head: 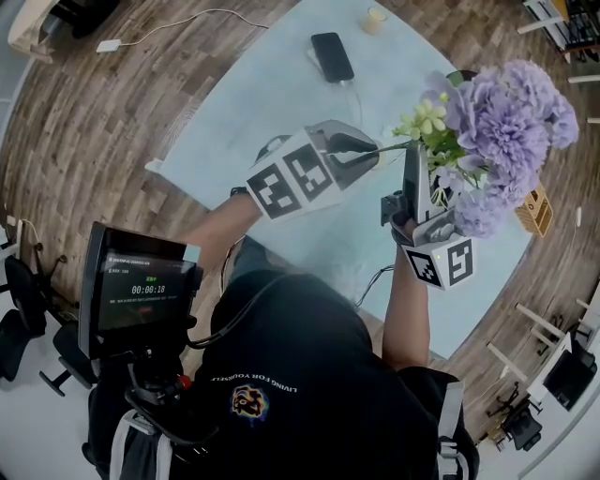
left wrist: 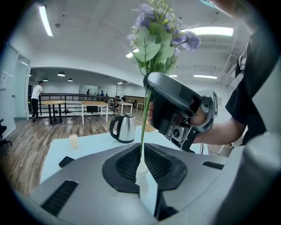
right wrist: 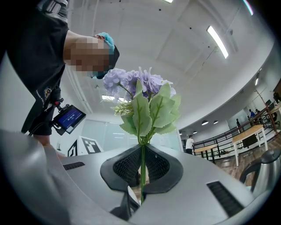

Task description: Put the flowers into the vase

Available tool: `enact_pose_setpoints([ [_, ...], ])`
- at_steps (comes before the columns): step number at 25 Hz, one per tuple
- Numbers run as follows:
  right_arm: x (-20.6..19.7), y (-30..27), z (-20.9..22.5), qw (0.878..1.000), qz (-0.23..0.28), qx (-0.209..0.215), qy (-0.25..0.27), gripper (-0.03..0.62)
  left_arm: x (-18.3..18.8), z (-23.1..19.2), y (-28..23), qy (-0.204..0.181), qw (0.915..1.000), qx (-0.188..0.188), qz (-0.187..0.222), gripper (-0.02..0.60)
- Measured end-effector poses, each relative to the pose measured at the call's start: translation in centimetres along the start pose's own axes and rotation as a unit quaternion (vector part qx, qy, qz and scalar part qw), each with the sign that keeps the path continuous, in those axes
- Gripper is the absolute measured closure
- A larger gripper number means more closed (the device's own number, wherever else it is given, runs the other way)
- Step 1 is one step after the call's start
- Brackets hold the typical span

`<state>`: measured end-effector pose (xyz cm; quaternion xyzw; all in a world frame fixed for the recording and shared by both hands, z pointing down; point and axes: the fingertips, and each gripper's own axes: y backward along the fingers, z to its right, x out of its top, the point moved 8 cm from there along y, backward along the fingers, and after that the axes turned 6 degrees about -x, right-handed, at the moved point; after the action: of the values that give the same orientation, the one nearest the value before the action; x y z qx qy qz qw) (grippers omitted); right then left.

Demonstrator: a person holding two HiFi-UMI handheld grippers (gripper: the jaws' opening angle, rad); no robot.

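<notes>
In the head view my left gripper (head: 364,150) is shut on a thin green stem (head: 394,146) that runs right to a sprig with pale yellow-green buds (head: 427,117). In the left gripper view the jaws (left wrist: 142,165) pinch that stem (left wrist: 144,127) under a purple flower head (left wrist: 158,30). My right gripper (head: 412,164), just to the right, is shut on the stem of a large lilac bouquet (head: 502,122). The right gripper view shows its jaws (right wrist: 142,172) closed on the leafy stem (right wrist: 143,154) below the blooms (right wrist: 140,83). I can pick out no vase.
The pale blue table (head: 244,122) carries a black phone (head: 332,56) and a small cup (head: 375,19) at its far side, and a steel kettle (left wrist: 123,127). A brown box (head: 534,211) sits by the bouquet. A screen (head: 141,291) hangs at the person's chest.
</notes>
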<state>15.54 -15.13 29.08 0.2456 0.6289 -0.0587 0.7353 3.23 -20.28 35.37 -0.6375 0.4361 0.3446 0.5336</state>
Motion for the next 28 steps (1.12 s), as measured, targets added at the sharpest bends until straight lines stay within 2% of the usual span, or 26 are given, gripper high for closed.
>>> enact_pose_setpoints([
  [15,0.2,-0.2,0.0,1.0,-0.006,0.002,0.01,0.563,0.1,-0.9,-0.7,-0.014,0.9998,0.016,-0.002,0.569],
  [21,0.6,1.6,-0.6,1.0,-0.016,0.004,0.023,0.563,-0.3,0.5,-1.2,-0.019,0.9995,0.025,-0.004,0.569],
  [28,0.7,1.4,-1.6,0.998,-0.033,0.014,0.043,0.563,-1.3,0.1,-1.3,-0.016,0.9993,0.035,-0.003,0.568],
])
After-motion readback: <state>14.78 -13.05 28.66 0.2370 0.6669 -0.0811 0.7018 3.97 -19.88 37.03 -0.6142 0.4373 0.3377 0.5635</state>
